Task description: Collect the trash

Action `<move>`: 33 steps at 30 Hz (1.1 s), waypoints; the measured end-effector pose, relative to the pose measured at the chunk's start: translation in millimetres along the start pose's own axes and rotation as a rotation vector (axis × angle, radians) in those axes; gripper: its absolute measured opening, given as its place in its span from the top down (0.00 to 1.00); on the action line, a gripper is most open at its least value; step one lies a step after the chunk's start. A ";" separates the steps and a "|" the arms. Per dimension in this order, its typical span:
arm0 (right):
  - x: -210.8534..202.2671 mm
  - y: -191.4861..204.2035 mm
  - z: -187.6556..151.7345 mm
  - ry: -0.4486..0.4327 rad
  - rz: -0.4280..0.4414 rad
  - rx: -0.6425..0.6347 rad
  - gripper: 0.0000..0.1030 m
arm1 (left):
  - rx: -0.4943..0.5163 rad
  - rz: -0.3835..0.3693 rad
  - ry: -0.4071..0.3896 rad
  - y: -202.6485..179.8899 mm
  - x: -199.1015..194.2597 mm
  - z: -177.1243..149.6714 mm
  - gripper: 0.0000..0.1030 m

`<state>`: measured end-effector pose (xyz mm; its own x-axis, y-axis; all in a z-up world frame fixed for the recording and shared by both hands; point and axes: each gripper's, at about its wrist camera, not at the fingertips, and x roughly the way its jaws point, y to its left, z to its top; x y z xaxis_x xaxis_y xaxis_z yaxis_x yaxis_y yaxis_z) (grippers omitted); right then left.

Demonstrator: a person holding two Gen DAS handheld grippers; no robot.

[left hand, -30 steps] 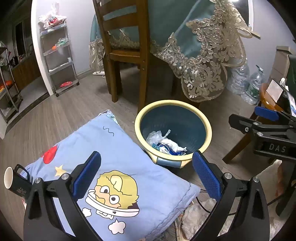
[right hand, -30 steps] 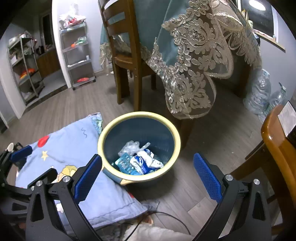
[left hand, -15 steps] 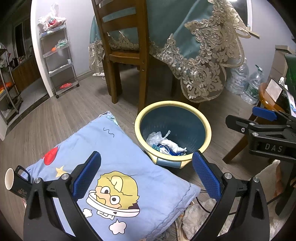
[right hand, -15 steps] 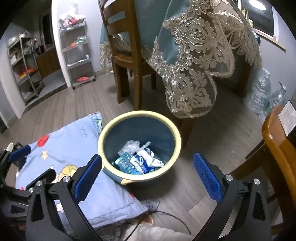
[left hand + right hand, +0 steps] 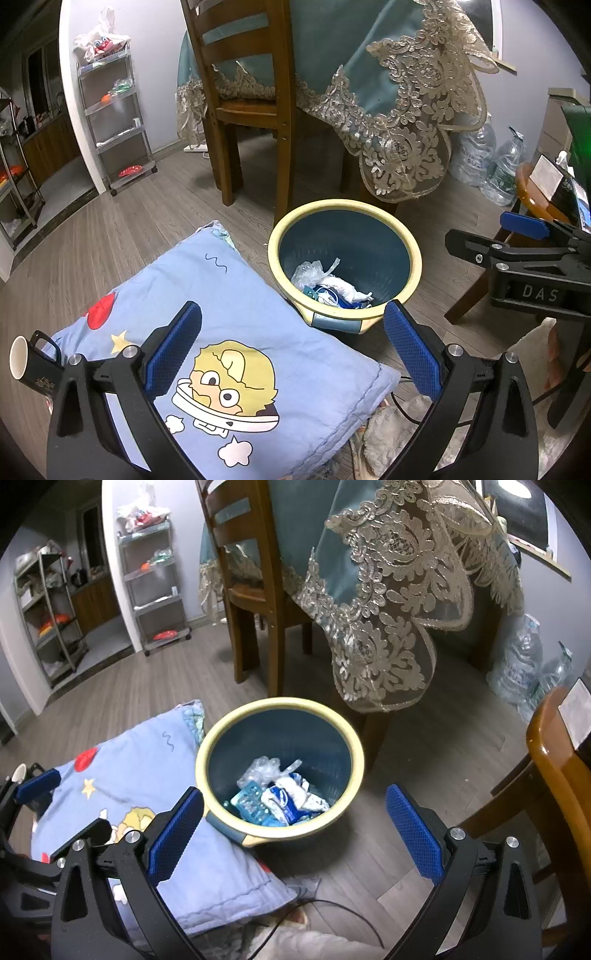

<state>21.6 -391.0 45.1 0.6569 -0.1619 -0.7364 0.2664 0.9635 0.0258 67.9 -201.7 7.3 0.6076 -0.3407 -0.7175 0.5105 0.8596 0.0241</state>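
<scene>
Hovering: left gripper wide apart, empty | right gripper same | trash bin below

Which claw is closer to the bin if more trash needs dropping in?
Probably the right claw: the trash bin sits straight ahead between its open fingers. The left claw hangs over the blue pillow, with the bin off to its right. Both are empty.

Both wrist views look down, side by side (close), sharing the bin and pillow.
</scene>
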 end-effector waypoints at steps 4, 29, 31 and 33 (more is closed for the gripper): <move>1.6 0.3 -0.4 0.005 0.002 0.006 0.05 | 0.003 0.001 0.003 0.0 1.6 0.3 0.06; 6.4 -1.3 -3.4 0.010 -0.020 0.035 0.05 | 0.048 -0.018 0.037 -0.5 -4.2 -6.3 0.06; 10.4 4.5 -3.0 0.020 -0.027 0.022 0.05 | 0.030 -0.003 0.036 7.2 -9.7 -5.8 0.06; 15.3 15.5 -4.1 0.027 -0.030 0.007 0.05 | -0.008 0.016 0.030 21.8 -21.2 -6.2 0.06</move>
